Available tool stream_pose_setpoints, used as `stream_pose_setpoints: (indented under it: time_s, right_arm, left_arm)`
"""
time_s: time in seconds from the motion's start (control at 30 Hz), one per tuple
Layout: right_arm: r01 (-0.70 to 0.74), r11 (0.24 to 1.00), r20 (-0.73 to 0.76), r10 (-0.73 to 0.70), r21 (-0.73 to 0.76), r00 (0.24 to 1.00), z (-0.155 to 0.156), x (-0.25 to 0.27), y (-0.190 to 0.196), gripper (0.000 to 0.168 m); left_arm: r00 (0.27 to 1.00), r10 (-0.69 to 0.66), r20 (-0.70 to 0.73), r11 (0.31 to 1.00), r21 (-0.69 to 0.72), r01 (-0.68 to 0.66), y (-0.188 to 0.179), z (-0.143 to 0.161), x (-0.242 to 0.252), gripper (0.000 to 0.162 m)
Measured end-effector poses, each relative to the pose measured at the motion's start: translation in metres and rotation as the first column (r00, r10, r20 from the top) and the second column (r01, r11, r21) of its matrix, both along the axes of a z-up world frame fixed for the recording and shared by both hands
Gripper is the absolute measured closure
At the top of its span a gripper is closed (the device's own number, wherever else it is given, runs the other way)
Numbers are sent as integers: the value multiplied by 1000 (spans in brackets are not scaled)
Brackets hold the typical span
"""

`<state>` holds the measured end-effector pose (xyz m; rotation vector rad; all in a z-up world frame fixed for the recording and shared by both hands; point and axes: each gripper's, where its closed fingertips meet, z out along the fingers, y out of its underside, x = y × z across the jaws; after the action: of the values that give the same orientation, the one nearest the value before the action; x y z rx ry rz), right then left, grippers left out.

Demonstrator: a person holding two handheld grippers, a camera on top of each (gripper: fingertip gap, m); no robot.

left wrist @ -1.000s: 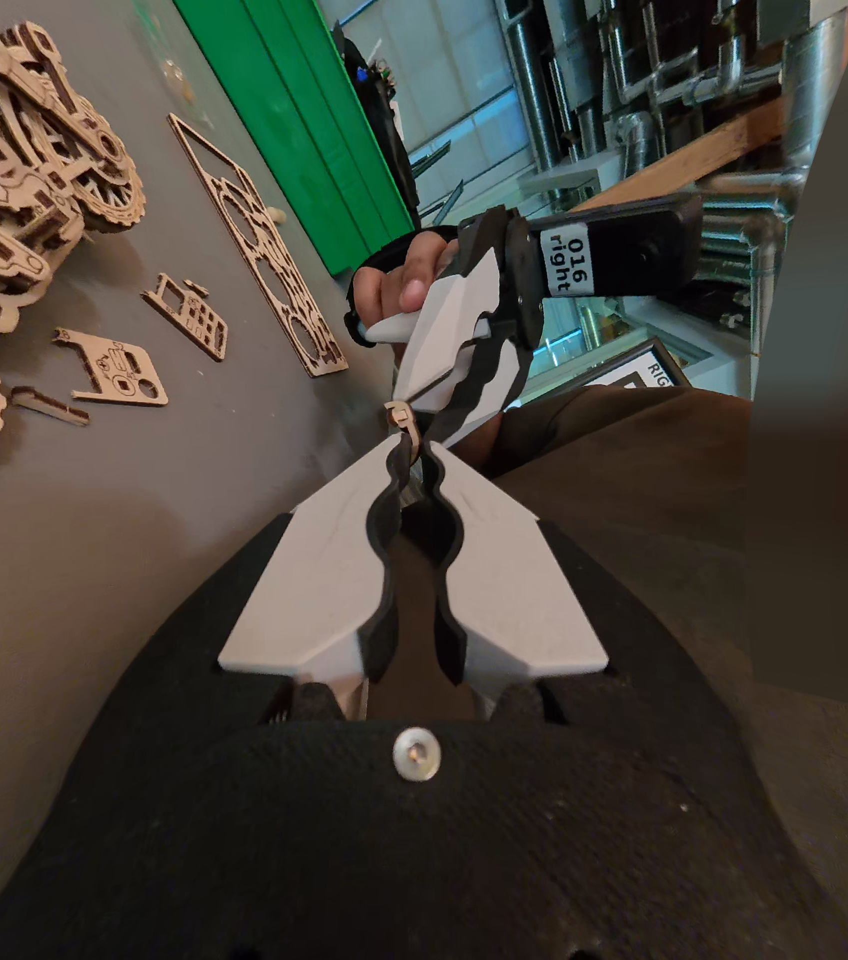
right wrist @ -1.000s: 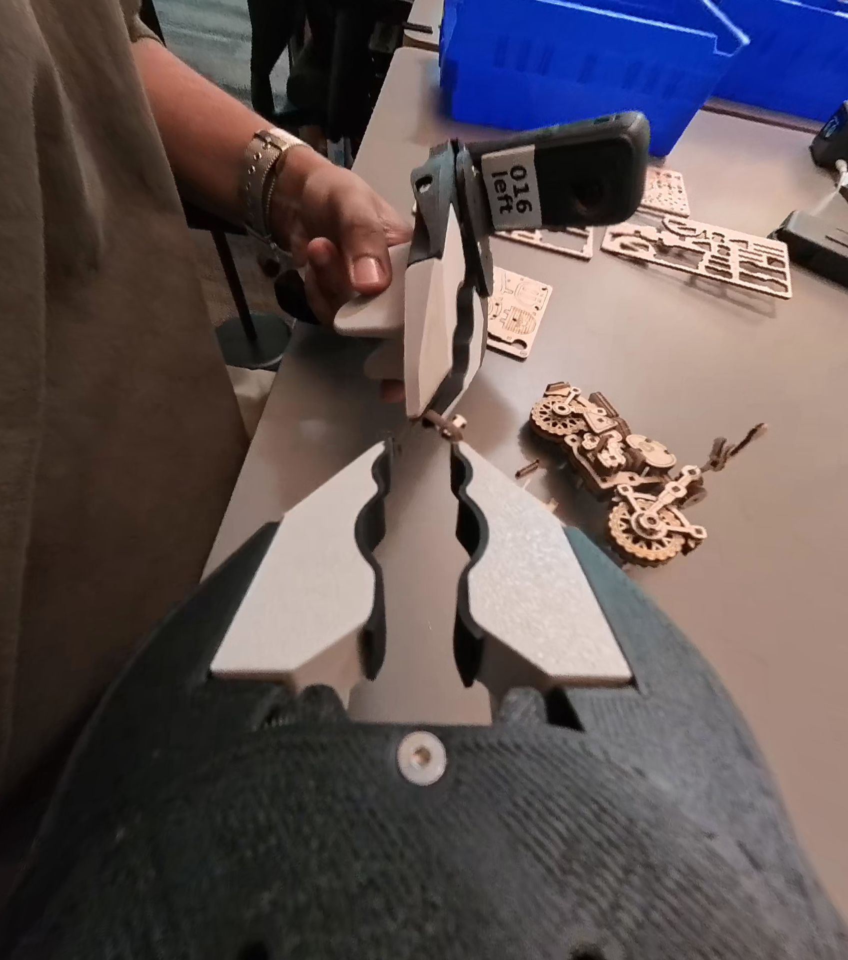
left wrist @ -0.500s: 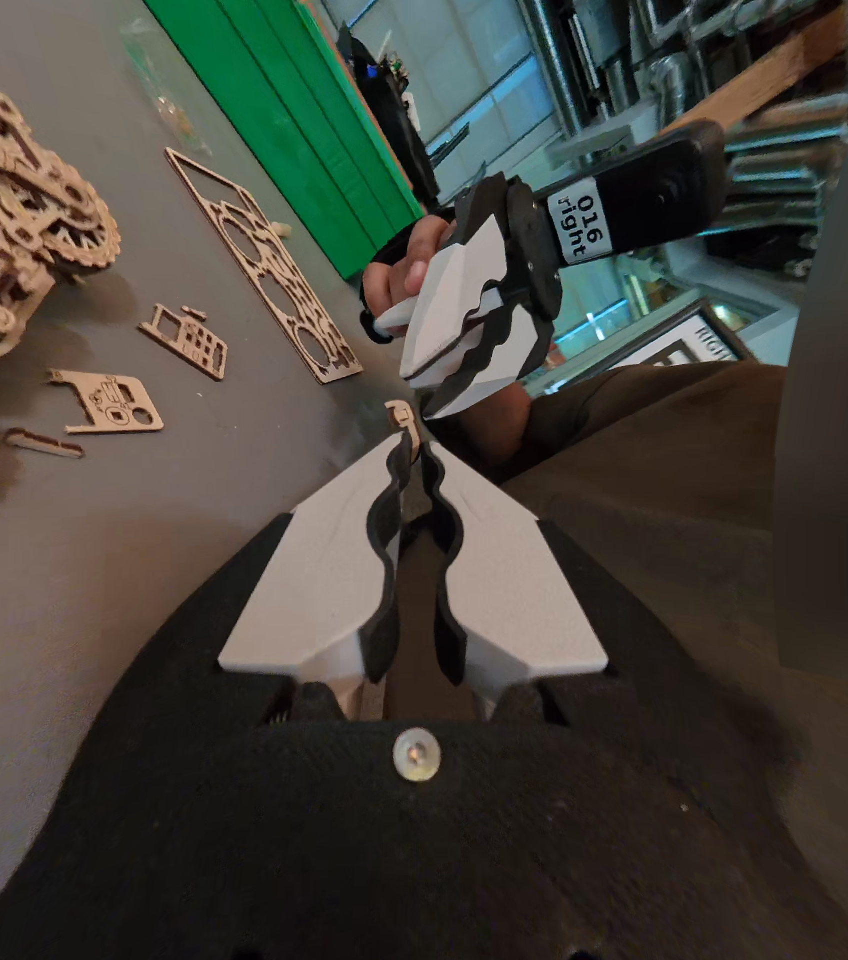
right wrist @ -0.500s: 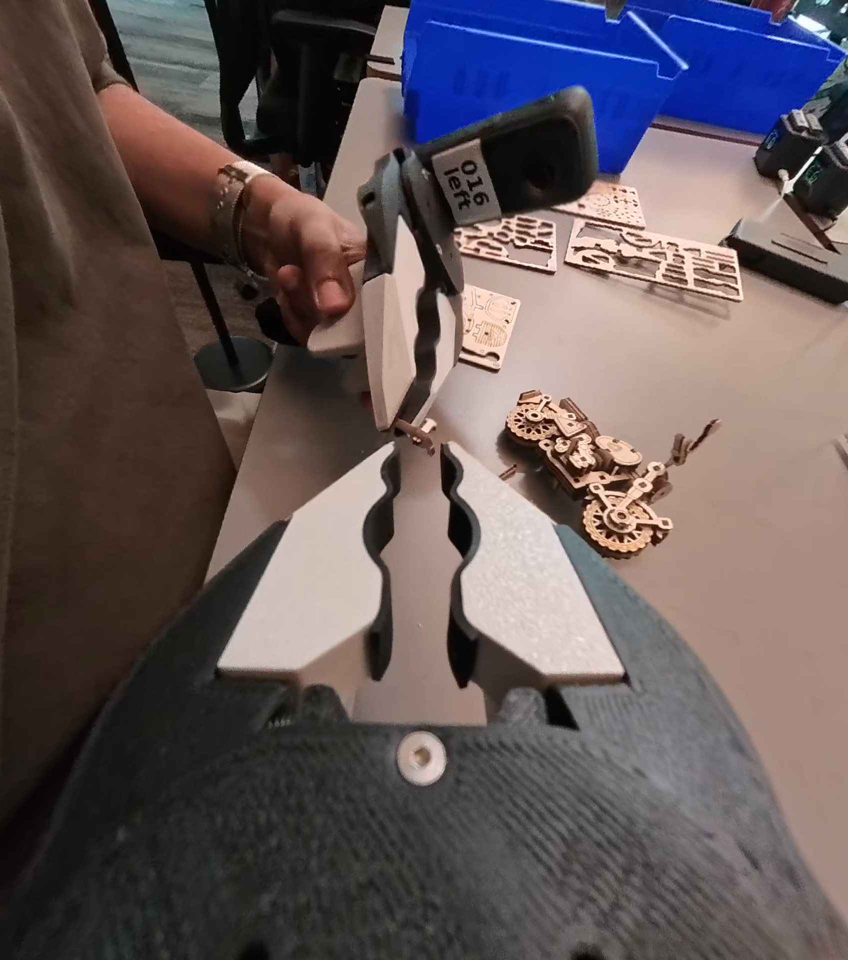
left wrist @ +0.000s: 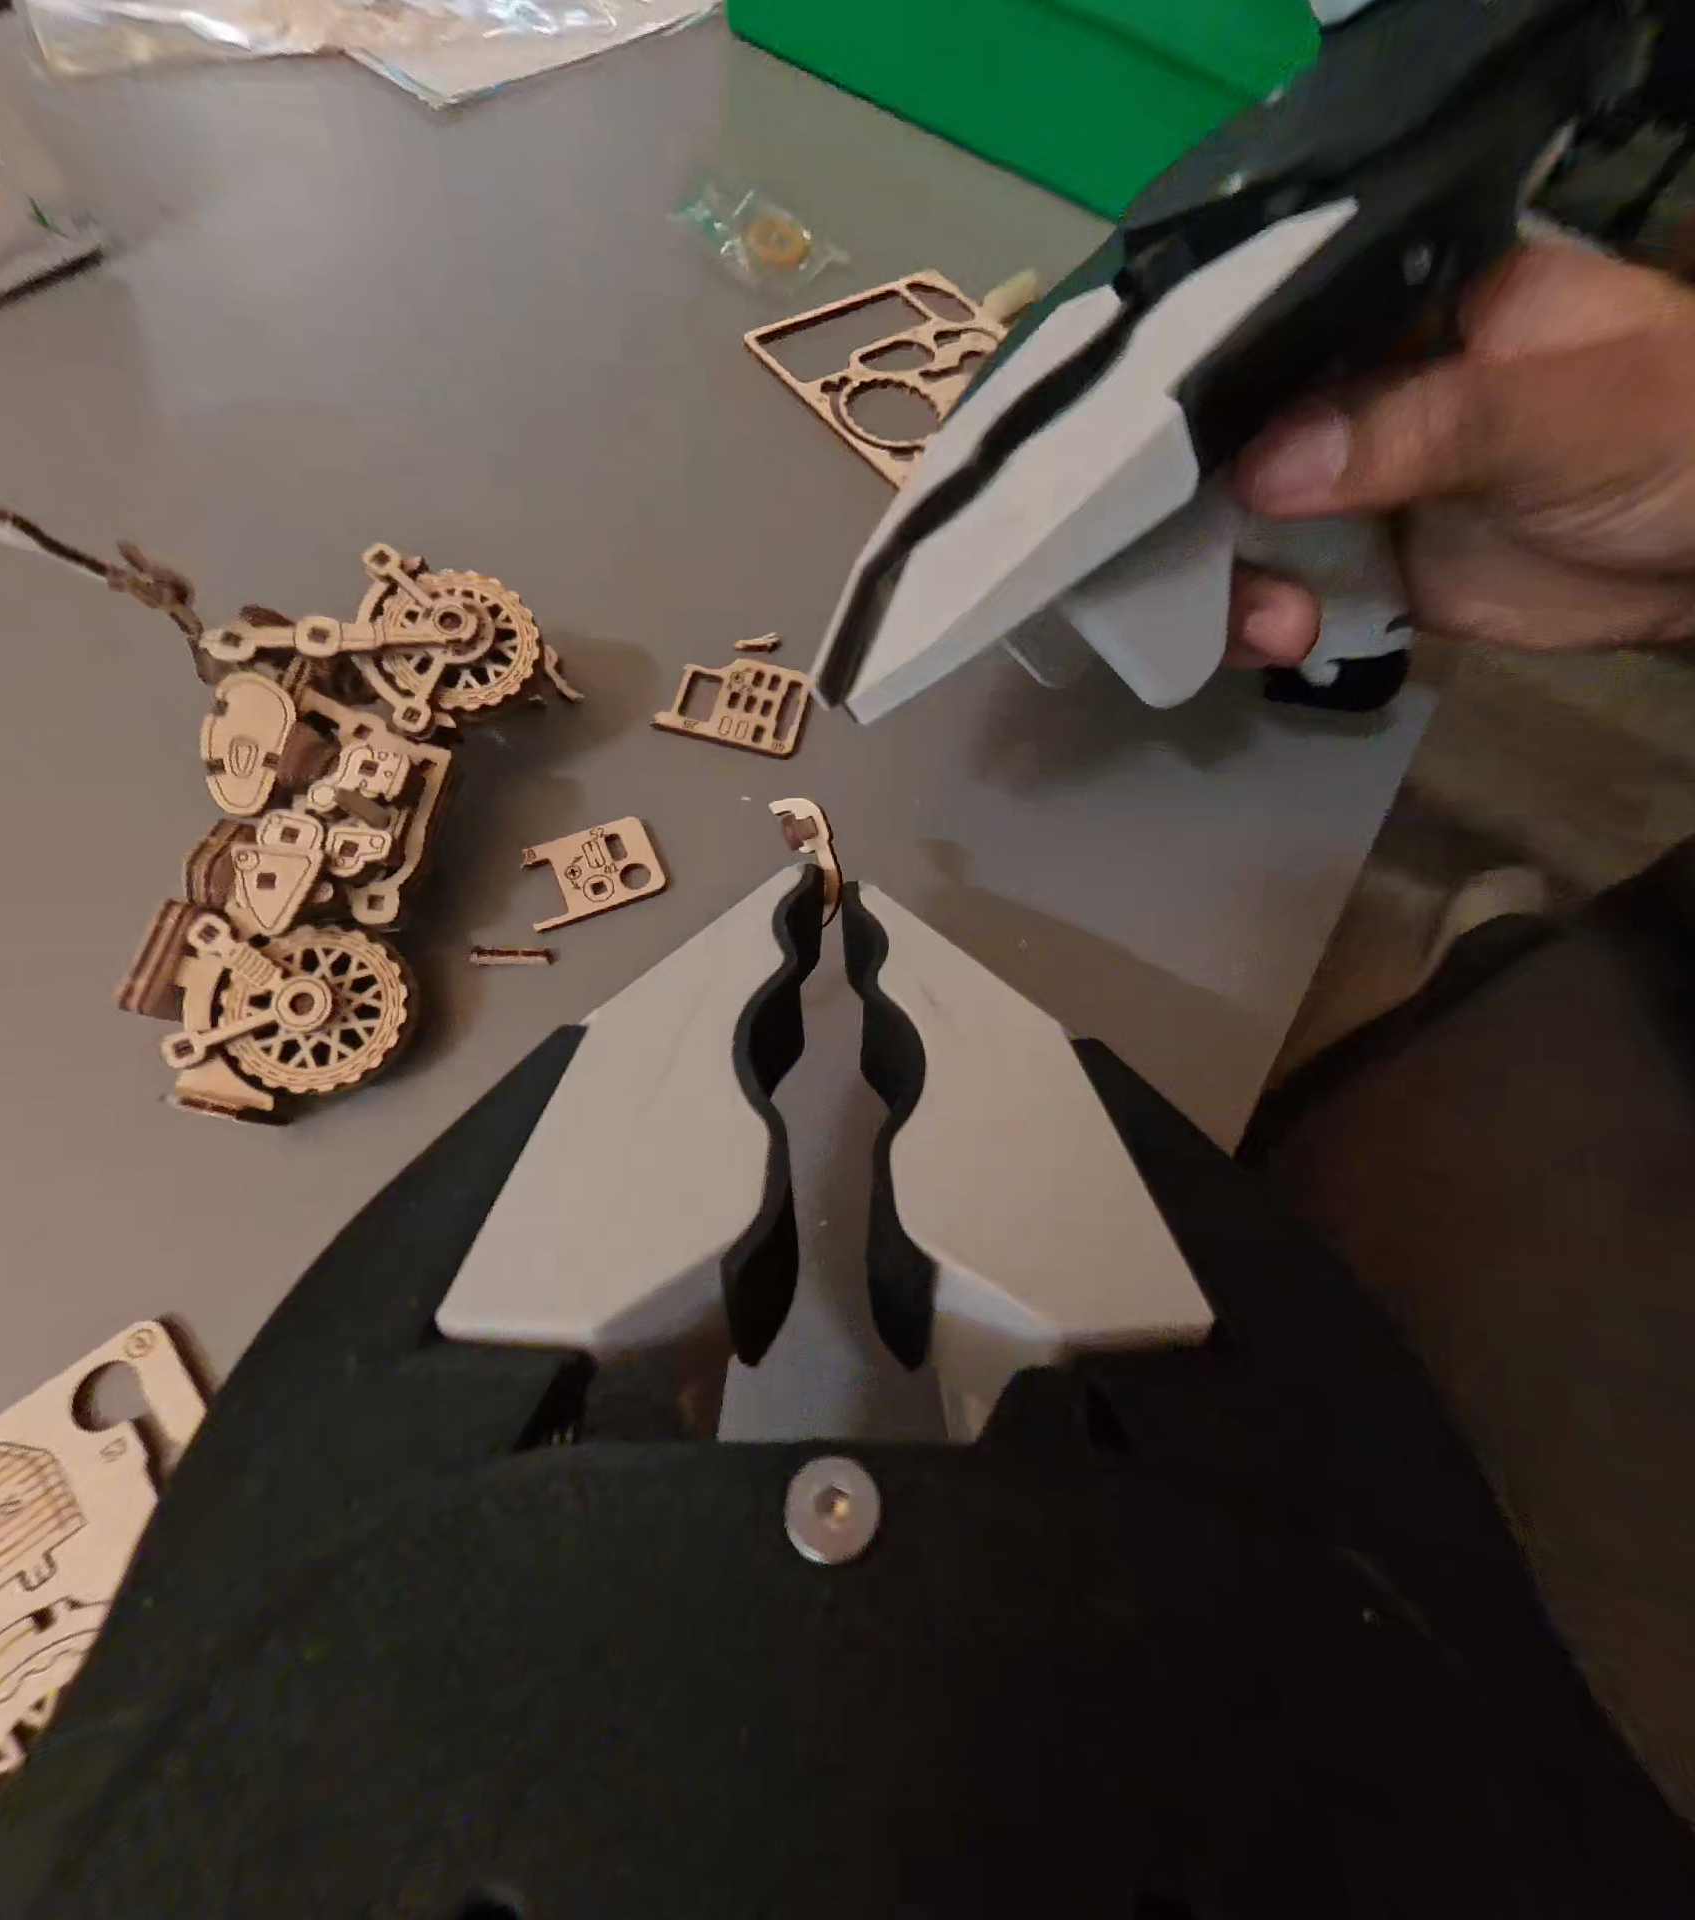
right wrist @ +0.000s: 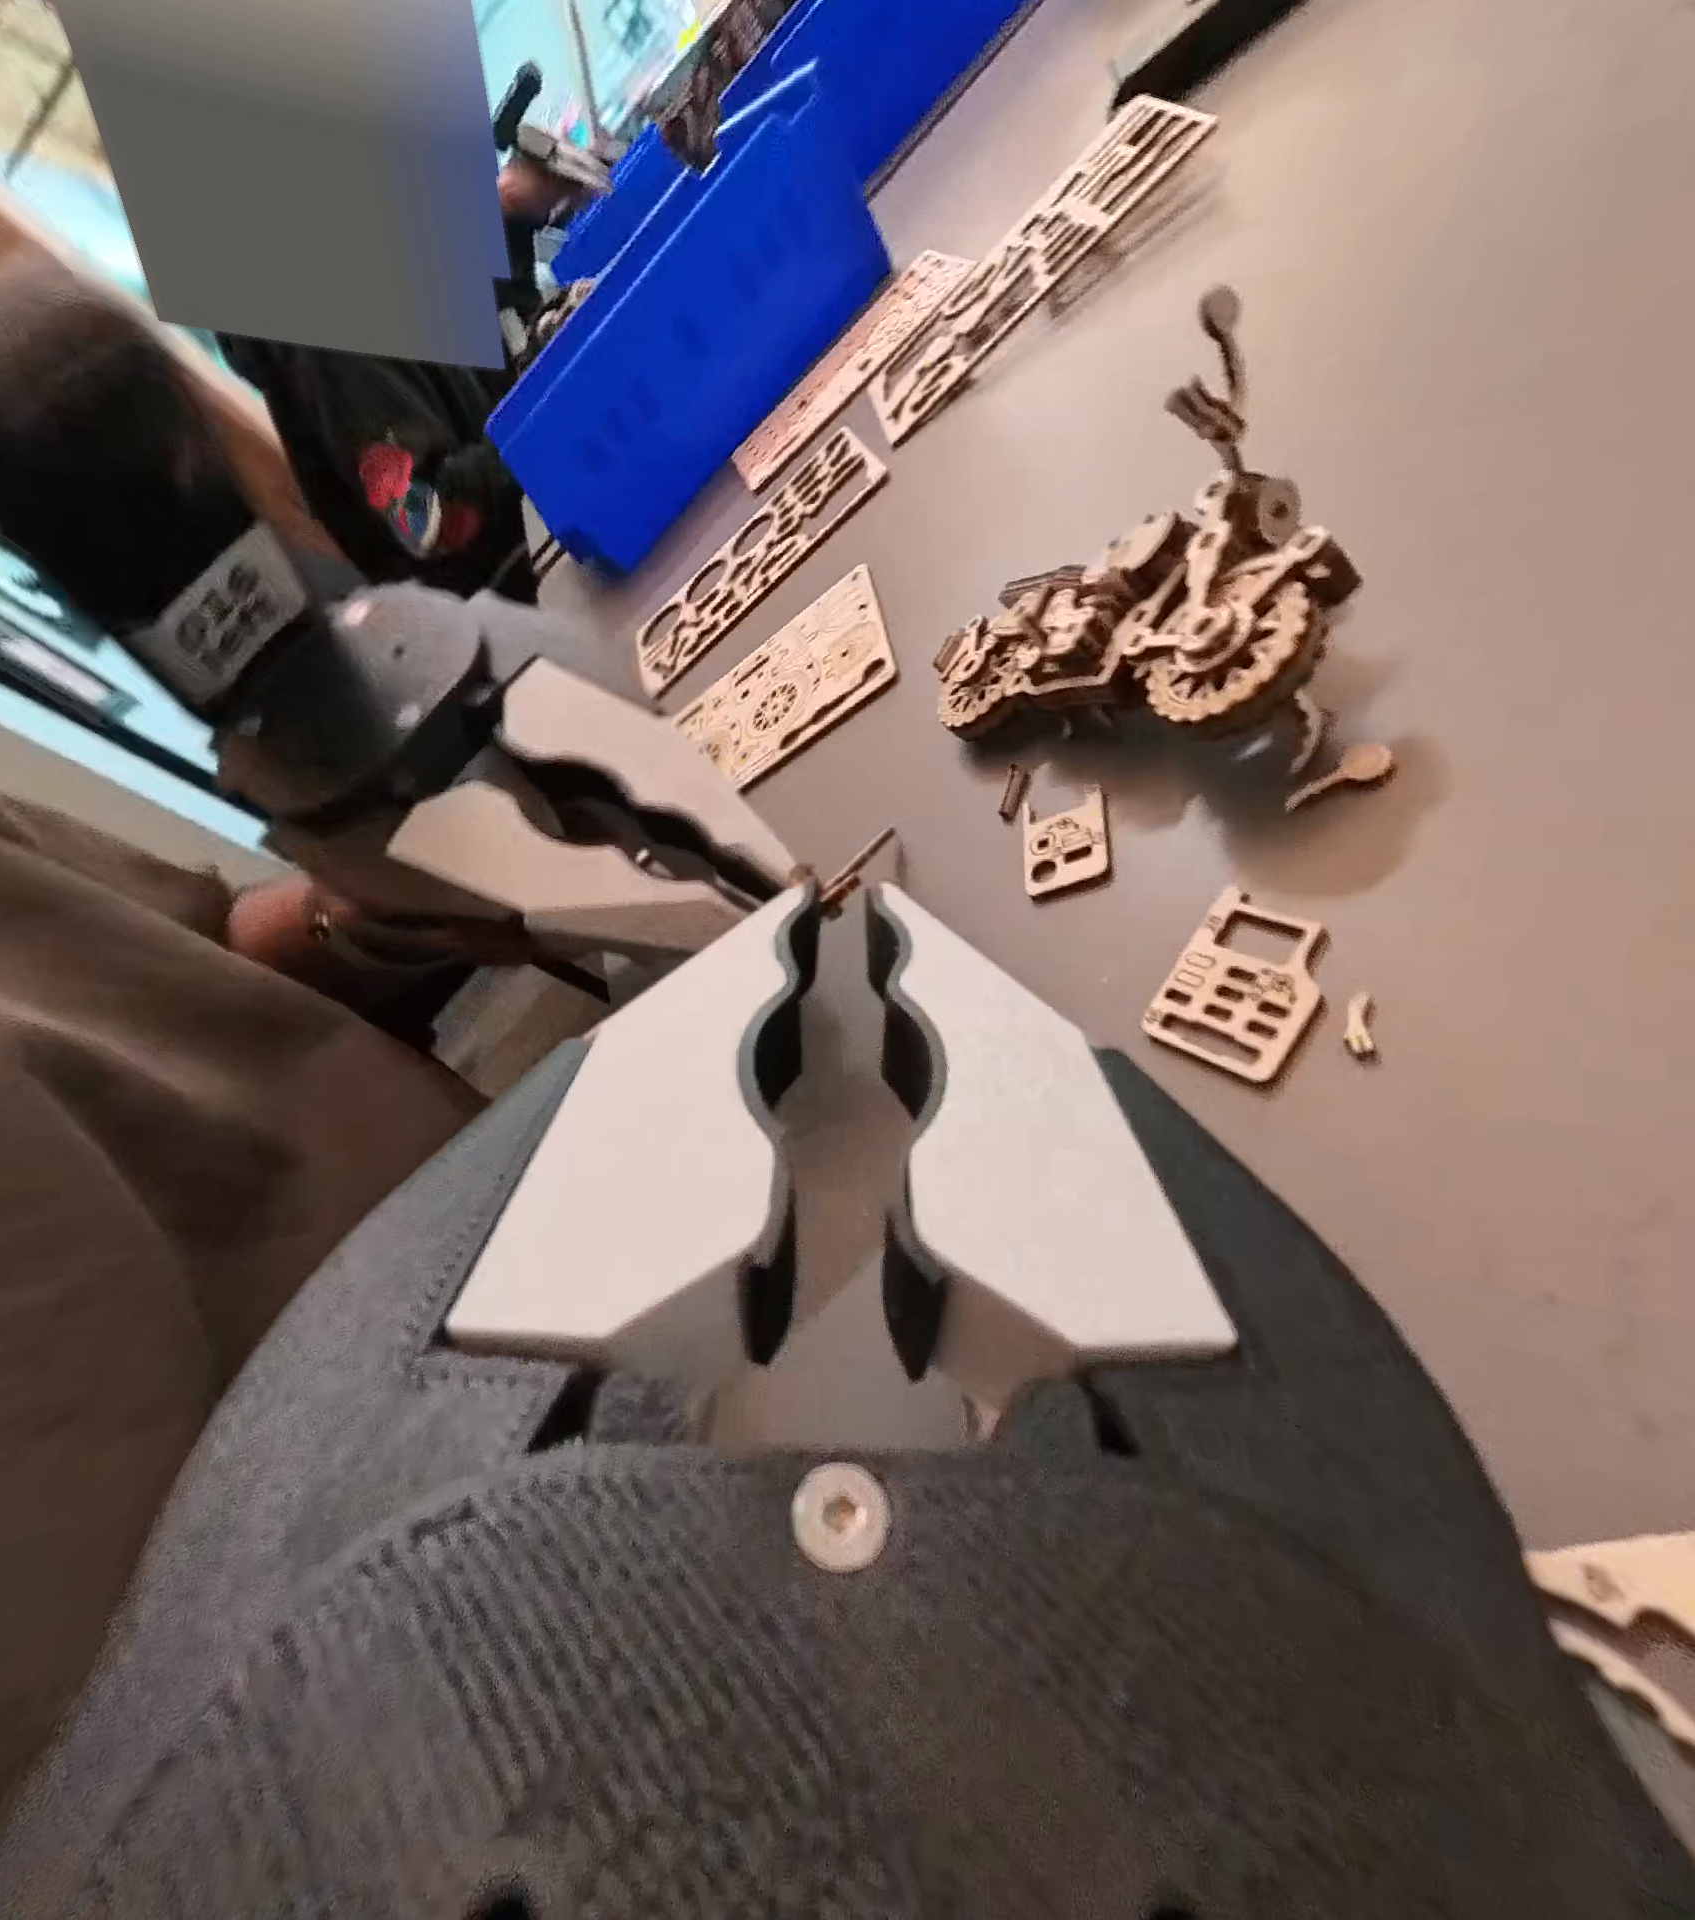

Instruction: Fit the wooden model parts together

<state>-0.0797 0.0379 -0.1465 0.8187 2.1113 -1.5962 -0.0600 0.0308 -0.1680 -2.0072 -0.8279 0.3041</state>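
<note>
Left tongs (left wrist: 825, 891) pinch a small wooden piece (left wrist: 808, 831); right tongs (right wrist: 840, 906) empty, nearly closed.

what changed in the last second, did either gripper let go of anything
Neither let go. The left gripper is still shut on the small hooked wooden piece. A second ago the right gripper had its tips at that piece; it has drawn back, and its tips look closed and empty. The left gripper has swung over the table. The wooden motorcycle model lies where it was.
</note>
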Motion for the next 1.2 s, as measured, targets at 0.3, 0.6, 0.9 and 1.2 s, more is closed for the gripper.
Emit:
stream_pose_setpoints:
  time_s: [0.3, 0.6, 0.9, 1.2]
  right_arm:
    - [18, 992, 296, 19, -123, 955, -5, 6, -3, 158]
    - [4, 990, 342, 44, -138, 939, -7, 10, -6, 166]
    - [-2, 990, 352, 52, -140, 934, -8, 10, -5, 166]
    - [-21, 991, 350, 66, -131, 934, -9, 12, -5, 165]
  left_arm:
    - [994, -16, -111, 993, -120, 2, 10, -2, 5, 161]
    - [992, -21, -121, 994, -108, 8, 13, 0, 8, 161]
    - [993, -16, -115, 994, -110, 3, 13, -2, 8, 161]
    - [995, -8, -98, 995, -104, -2, 12, -4, 7, 161]
